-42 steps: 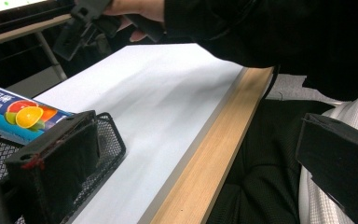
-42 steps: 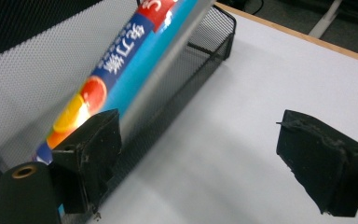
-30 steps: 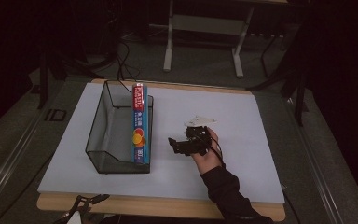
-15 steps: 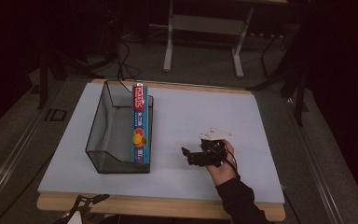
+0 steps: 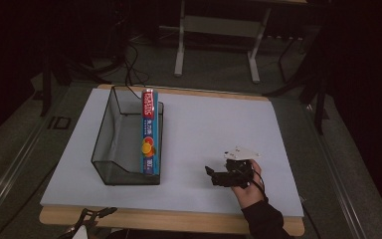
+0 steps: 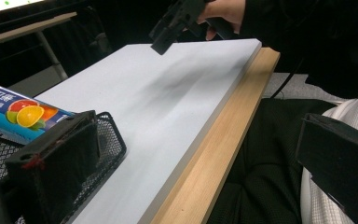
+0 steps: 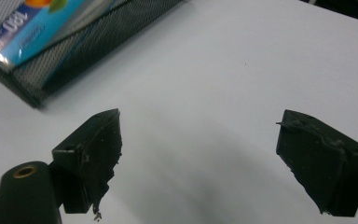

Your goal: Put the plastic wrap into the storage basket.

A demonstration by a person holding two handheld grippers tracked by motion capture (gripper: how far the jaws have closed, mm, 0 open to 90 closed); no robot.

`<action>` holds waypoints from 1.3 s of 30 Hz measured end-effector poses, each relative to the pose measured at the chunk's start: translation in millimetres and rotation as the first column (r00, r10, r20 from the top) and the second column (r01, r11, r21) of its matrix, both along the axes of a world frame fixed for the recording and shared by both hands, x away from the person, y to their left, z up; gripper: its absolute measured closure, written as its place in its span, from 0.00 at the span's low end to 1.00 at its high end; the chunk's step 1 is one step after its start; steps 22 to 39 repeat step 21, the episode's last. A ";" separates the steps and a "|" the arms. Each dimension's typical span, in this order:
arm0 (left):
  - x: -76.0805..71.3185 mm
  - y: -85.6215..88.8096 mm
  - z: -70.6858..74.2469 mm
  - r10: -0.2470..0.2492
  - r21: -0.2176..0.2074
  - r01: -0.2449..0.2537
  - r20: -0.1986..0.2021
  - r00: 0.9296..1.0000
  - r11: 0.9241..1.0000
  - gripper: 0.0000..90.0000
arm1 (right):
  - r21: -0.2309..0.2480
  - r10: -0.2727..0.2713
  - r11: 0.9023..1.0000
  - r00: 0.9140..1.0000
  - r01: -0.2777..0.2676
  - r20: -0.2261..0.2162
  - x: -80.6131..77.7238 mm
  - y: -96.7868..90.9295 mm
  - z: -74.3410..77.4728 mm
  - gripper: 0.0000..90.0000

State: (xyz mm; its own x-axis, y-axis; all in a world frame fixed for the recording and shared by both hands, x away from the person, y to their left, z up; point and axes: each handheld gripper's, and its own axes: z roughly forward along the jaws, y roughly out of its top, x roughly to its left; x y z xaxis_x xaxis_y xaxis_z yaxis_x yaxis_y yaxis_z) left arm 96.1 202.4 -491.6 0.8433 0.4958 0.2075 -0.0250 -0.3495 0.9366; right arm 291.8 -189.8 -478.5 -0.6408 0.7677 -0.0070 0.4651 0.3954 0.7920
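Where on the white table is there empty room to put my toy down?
Most of the white board is bare: the wide stretch between the black wire-mesh basket holding the blue plastic-wrap box and the far right edge. Near the front right it is crowded by the right gripper.

The left gripper (image 5: 92,219) lies at the bottom edge of the high view, half cut off and too dim to tell how its jaws stand. The box (image 7: 32,25) is cropped by the top left corner of the right gripper view, and its small print stays unreadable. The basket (image 6: 100,140) runs off the left edge of the left gripper view, with a jaw hiding part of its mesh. The right hand (image 6: 221,11) is cut by the top edge there, its sleeve lost in darkness
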 end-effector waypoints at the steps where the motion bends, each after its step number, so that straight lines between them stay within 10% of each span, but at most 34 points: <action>1: 0.1 0.0 0.0 0.000 0.000 0.000 -0.001 1.000 1.000 0.00 | -0.001 -0.003 1.000 1.000 0.003 0.002 -1.8 -2.7 -1.2 0.15; 39: -0.6 0.0 0.0 -0.008 0.003 0.008 -0.002 1.000 1.000 0.00 | -0.030 -0.010 1.000 1.000 0.010 0.000 -0.6 -6.5 -21.4 0.15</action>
